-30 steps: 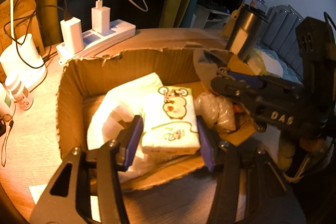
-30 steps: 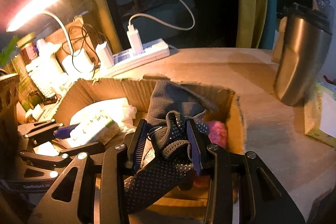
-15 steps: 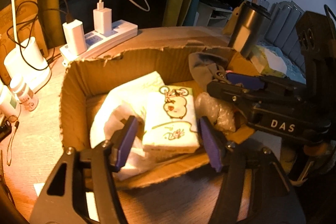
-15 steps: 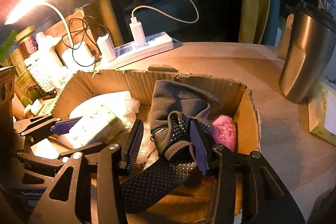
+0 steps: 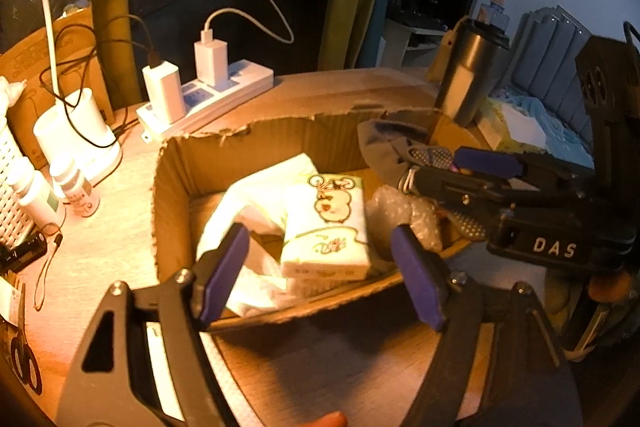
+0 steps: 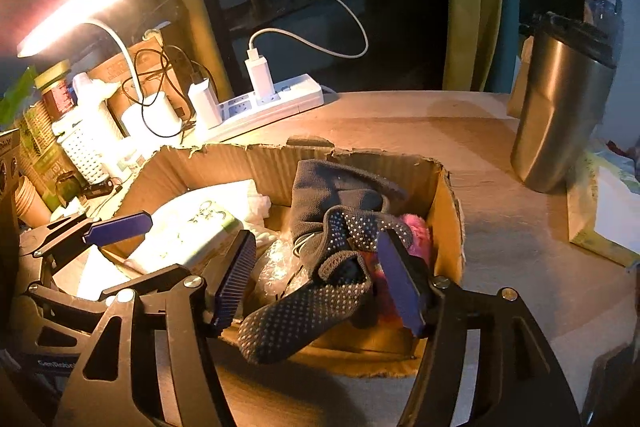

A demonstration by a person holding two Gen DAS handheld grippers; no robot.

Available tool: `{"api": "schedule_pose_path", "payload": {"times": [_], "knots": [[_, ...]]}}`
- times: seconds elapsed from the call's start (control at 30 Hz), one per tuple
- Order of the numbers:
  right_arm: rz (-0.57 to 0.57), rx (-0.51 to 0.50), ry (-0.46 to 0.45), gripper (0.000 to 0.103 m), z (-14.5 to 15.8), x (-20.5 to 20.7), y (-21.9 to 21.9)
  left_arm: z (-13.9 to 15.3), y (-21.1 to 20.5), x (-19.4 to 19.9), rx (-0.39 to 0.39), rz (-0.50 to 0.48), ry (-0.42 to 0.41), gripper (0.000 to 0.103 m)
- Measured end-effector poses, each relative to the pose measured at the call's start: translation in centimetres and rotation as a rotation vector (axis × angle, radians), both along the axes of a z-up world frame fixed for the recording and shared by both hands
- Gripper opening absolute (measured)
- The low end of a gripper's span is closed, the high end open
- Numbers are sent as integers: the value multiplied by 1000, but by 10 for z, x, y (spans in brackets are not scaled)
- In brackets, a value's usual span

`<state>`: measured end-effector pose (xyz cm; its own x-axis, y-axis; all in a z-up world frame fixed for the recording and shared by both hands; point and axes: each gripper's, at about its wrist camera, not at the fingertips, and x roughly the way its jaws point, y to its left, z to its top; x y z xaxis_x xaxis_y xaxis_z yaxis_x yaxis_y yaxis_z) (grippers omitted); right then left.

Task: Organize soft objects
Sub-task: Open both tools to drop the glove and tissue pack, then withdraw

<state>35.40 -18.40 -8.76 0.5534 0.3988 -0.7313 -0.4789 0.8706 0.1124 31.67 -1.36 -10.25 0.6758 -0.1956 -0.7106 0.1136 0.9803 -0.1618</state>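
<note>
A torn cardboard box (image 5: 176, 187) (image 6: 444, 219) holds the soft things. A white tissue pack (image 5: 328, 227) (image 6: 188, 235) lies in it on a white plastic bag (image 5: 256, 195), beside bubble wrap (image 5: 404, 215) (image 6: 276, 263). Dark dotted socks (image 6: 320, 283) (image 5: 384, 143) lie over a pink fluffy item (image 6: 416, 231), one end hanging over the box's near wall. My left gripper (image 5: 320, 267) is open above the near wall, clear of the pack. My right gripper (image 6: 320, 279) is open, its pads on either side of the socks.
A white power strip with chargers (image 5: 208, 95) (image 6: 264, 99) lies behind the box. A steel tumbler (image 6: 560, 107) (image 5: 468, 71) stands at the right. A lamp base (image 5: 76, 135), small bottles (image 5: 72, 187), scissors (image 5: 24, 359) and cables crowd the left.
Both grippers have opened wide and drawn back. The left let go of the tissue pack, the right let go of the socks, and both things now lie in the box.
</note>
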Motion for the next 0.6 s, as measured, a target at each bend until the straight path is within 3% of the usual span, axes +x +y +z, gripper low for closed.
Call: {"api": "schedule_pose_path", "payload": {"times": [0.1, 0.6], "knots": [[-3, 1, -8, 67, 4, -5, -2, 4, 2, -6, -14, 3, -12, 87], [-15, -2, -55, 67, 24, -38, -5, 24, 2, -41, -15, 1, -65, 87]]}}
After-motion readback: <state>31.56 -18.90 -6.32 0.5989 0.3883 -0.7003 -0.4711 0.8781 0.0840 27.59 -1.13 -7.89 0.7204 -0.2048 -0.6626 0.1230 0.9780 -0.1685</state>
